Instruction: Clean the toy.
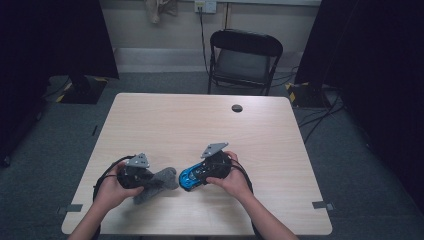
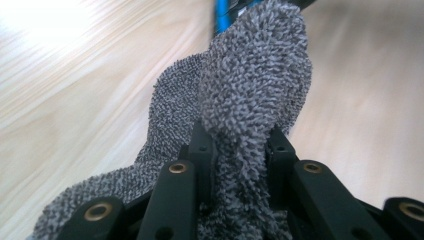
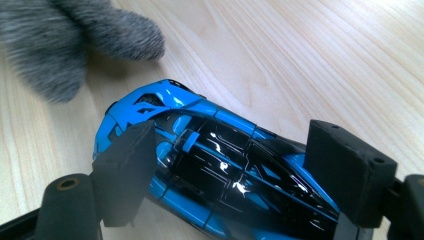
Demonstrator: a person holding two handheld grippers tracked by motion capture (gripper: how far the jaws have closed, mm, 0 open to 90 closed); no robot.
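From the high view, two hands come in at the near edge of the pale wooden table [image 1: 165, 120], and the left gripper [image 1: 150, 181] sits low on the near left with a grey fuzzy cloth [image 1: 159, 183] bunched at its front. Just to its right, the right gripper [image 1: 196, 176] is down over a blue toy car [image 1: 189, 178], the car's nose pointing toward the cloth, the two close together but whether they touch I cannot tell. A black folding chair [image 1: 244, 59] stands beyond the far edge. Over to the left gripper view: the cloth [image 2: 250, 100] rises in a thick fold straight up between the black jaws, and they are clenched on it, pads pressing into the pile on both sides, with more of it spilling down to the left onto the wood. Now the right gripper view: the blue car [image 3: 220, 170] lies on the table [image 3: 325, 60] between the jaws, glossy black roof upward, the left pad against its side and the right pad at its rear flank, grasping it. The cloth's [image 3: 75, 35] grey edge lies near the car's nose at upper left.
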